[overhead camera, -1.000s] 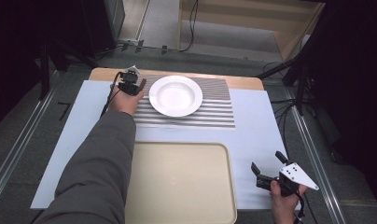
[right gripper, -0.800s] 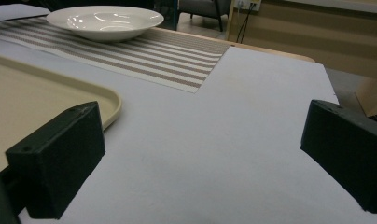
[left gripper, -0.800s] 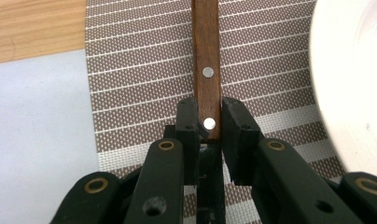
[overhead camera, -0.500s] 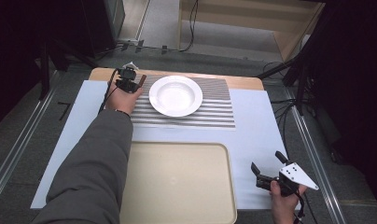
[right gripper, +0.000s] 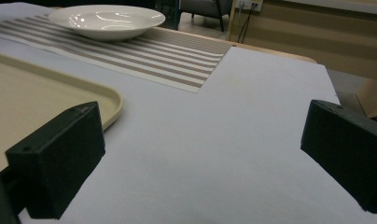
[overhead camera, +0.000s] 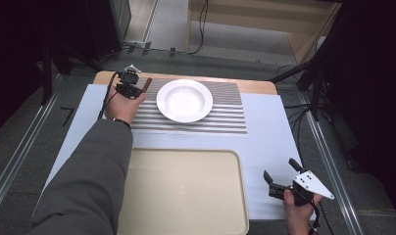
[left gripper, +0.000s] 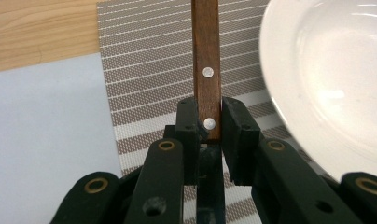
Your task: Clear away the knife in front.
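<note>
My left gripper [overhead camera: 129, 88] is at the placemat's far left corner, shut on the end of a brown wooden handle [overhead camera: 147, 86]. In the left gripper view the handle [left gripper: 206, 56] has two metal rivets and runs straight away from the jaws over the striped placemat [left gripper: 149, 70]. Its far end is cut off, so I cannot tell what utensil it belongs to. A white deep plate [overhead camera: 185, 100] sits just right of the handle, its rim [left gripper: 280, 93] close beside it. My right gripper [overhead camera: 280, 170] rests open near the table's front right, with nothing between its fingers.
A beige tray [overhead camera: 186, 191] lies at the front centre of the pale blue table cover [overhead camera: 269, 132]. In the right gripper view the tray's corner [right gripper: 102, 100] is left of the gripper [right gripper: 200, 154], with the plate [right gripper: 107, 18] and placemat [right gripper: 154, 56] beyond. Cables run along the floor.
My left gripper has shifted slightly to the left at the placemat's corner, still holding the handle. The right gripper has not moved.
</note>
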### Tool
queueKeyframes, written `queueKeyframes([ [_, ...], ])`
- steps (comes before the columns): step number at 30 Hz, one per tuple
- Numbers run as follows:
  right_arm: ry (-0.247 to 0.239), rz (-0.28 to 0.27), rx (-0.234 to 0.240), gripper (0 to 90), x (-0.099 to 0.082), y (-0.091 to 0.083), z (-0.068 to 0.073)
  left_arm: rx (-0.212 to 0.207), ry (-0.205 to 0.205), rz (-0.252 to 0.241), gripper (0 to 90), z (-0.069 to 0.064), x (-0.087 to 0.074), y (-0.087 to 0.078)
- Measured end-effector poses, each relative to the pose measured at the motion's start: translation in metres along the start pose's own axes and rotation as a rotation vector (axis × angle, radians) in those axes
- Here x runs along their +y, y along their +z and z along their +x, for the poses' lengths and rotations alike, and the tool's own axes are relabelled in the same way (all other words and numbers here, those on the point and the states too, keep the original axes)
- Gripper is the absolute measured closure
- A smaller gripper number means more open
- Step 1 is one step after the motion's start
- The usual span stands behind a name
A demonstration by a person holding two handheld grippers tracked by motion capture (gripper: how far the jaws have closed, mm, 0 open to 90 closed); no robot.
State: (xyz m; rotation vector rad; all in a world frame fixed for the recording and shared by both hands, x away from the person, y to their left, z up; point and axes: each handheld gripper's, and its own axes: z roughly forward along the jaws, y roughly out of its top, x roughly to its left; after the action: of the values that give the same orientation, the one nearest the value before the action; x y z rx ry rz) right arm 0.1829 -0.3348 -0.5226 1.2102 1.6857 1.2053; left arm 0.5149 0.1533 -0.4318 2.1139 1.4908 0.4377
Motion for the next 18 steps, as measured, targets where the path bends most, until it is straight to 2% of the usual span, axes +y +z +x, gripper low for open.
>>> queueKeyframes([
  [13, -0.011, 0.010, -0.002, 0.0, 0.000, 0.001, 0.001, -0.099, -0.008, -0.046, 76.9, -0.006, -0.023, -0.029],
  [18, -0.015, 0.013, -0.005, 0.0, 0.000, 0.001, 0.002, -0.116, 0.027, -0.056, 76.9, -0.009, -0.034, -0.043],
])
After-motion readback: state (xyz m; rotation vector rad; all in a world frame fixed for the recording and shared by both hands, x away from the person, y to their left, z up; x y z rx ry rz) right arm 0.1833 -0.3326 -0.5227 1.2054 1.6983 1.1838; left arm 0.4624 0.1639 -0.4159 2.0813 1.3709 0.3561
